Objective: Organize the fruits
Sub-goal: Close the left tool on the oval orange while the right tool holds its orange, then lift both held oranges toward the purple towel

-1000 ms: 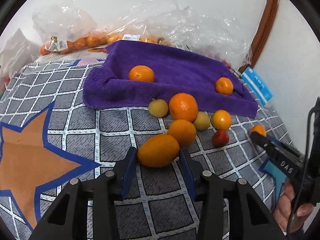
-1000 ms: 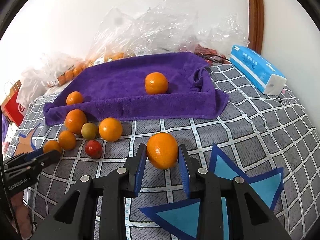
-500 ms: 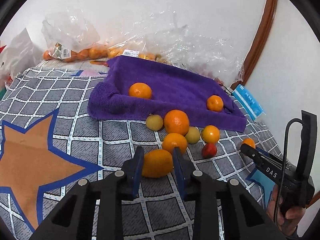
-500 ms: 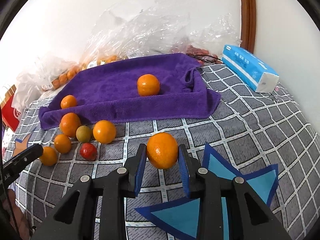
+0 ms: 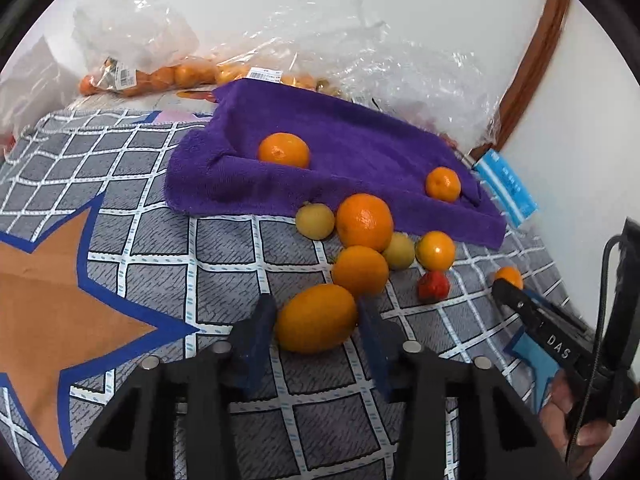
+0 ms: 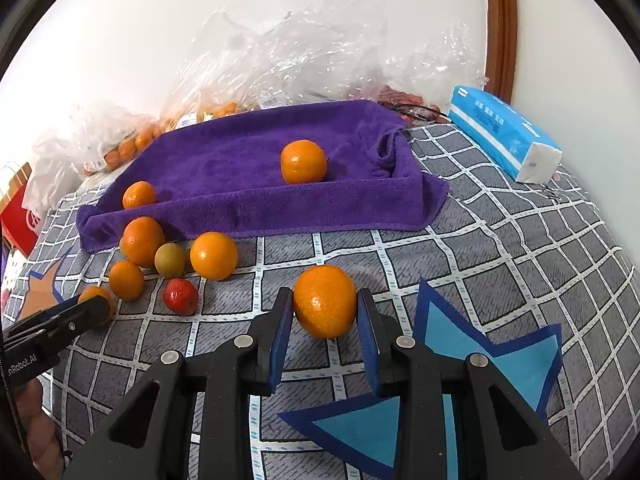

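My left gripper (image 5: 316,322) is shut on an oval orange (image 5: 316,323), held just above the patterned cloth. My right gripper (image 6: 325,314) is shut on a round orange (image 6: 325,301). A purple towel (image 5: 360,148) lies behind with two oranges on it, one to the left (image 5: 283,150) and one to the right (image 5: 443,184). In front of the towel lies a loose cluster: oranges (image 5: 364,222), yellow-green fruits (image 5: 315,221) and a small red fruit (image 5: 433,285). The same cluster shows in the right wrist view (image 6: 213,255).
Clear plastic bags (image 5: 360,52) with small oranges (image 5: 160,76) sit along the wall behind the towel. A blue tissue pack (image 6: 504,132) lies at the right of the towel. A red box (image 6: 16,212) stands at the far left. A brown door frame (image 5: 532,52) rises at the right.
My left gripper has closed on the oval orange and lifted back slightly; the view shifted. My right gripper still holds its orange, with little movement.
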`<state>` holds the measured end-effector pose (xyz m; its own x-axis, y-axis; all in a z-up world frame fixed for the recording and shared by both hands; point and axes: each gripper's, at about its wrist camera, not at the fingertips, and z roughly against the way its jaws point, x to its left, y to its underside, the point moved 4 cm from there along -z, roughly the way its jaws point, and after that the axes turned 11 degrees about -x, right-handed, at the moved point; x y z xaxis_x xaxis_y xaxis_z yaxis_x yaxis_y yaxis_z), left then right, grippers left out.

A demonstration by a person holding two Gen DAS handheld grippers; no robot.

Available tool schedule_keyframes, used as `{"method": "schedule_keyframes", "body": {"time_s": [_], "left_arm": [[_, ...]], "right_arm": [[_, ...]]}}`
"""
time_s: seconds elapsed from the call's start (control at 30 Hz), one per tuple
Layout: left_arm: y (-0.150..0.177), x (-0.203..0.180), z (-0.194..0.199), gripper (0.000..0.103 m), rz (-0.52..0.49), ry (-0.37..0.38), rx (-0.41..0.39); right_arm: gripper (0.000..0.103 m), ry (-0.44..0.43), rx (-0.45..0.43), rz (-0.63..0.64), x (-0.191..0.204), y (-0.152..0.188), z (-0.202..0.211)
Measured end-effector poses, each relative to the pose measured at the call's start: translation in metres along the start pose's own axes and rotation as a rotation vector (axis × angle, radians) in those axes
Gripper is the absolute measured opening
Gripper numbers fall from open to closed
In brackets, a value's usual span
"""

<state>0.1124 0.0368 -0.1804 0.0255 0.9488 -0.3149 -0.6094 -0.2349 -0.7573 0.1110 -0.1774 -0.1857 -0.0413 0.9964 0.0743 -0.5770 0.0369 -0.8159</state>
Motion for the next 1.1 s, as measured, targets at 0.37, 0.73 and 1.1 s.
{"method": "schedule_keyframes", "body": {"time_s": [0.37,0.73,1.1], "left_arm": [[-0.003,0.000,0.013,0.039,0.011,0.009,-0.052],[-0.025,-0.007,0.032,0.040,0.016,-0.014,-0.077],[-0.058,-0.007,0.027,0.040,0.056,-0.036,-0.095]], "right_arm": [[0.032,-0.014,-0.023,-0.023,-0.002,-0.001,0.005],[0.032,-0.007,-0.033,0.031,0.005,-0.016,0.016],[0.032,-0.020,-0.055,0.008,0.002,-0.060,0.010]]}}
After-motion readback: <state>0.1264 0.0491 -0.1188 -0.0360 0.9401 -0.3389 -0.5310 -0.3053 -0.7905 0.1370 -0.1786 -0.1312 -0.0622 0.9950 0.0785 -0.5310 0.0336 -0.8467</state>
